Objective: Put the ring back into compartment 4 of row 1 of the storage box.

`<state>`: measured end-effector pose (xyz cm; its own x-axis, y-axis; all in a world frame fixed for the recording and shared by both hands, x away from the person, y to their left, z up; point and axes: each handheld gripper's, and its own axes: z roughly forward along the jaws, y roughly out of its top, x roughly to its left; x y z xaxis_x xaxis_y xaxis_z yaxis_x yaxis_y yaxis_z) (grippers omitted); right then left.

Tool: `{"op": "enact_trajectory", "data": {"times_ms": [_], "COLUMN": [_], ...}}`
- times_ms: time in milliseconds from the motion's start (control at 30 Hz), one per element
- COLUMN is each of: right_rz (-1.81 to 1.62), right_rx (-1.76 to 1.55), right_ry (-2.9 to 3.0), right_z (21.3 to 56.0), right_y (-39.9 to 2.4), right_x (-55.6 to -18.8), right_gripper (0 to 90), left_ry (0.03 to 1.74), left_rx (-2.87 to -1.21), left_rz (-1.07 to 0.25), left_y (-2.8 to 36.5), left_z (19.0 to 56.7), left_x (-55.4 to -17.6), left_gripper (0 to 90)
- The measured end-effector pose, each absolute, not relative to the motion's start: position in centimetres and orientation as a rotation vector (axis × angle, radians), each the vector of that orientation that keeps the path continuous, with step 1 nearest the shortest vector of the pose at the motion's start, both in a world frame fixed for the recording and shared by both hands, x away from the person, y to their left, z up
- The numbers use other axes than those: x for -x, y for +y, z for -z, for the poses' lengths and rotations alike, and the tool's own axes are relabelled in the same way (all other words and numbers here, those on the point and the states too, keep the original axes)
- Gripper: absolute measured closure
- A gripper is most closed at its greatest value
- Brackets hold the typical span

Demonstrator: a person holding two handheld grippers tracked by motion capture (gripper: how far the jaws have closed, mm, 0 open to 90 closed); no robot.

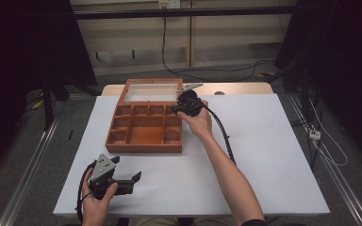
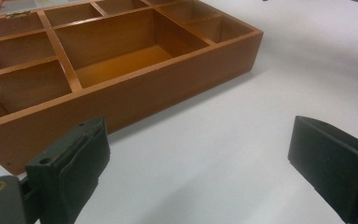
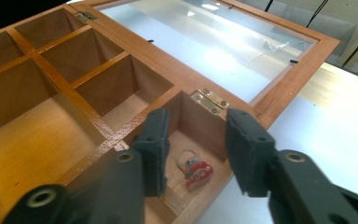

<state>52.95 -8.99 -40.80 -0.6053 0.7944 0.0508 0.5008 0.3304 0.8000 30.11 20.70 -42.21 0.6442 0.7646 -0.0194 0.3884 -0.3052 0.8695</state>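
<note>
Parted tongs (image 3: 193, 151) over a red-stoned ring (image 3: 194, 169) in the wooden box's (image 3: 51, 121) corner compartment.

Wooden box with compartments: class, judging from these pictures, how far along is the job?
Done: the wooden box lies open, and a small red-and-silver trinket rests in the corner compartment by the hinge. In hand: the right gripper hovers open above it. Left: the other compartments look empty; the left gripper waits open on the table.

Bright overhead light, lid glare, dark surroundings.
</note>
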Motion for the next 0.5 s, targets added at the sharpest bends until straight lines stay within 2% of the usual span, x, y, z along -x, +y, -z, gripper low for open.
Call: {"op": "enact_trajectory", "data": {"times_ms": [500], "right_rz": [-1.175], "right_rx": [-1.188], "right_ry": [2.222], "right_z": [40.23], "right_y": [-9.55], "right_x": [-52.74], "right_gripper": [26.6], "left_ry": [0.932], "left_rx": [-1.924], "left_rz": [-0.505], "left_y": [20.62], "left_z": [42.43], "left_x": [-30.43], "left_gripper": [5.0]}}
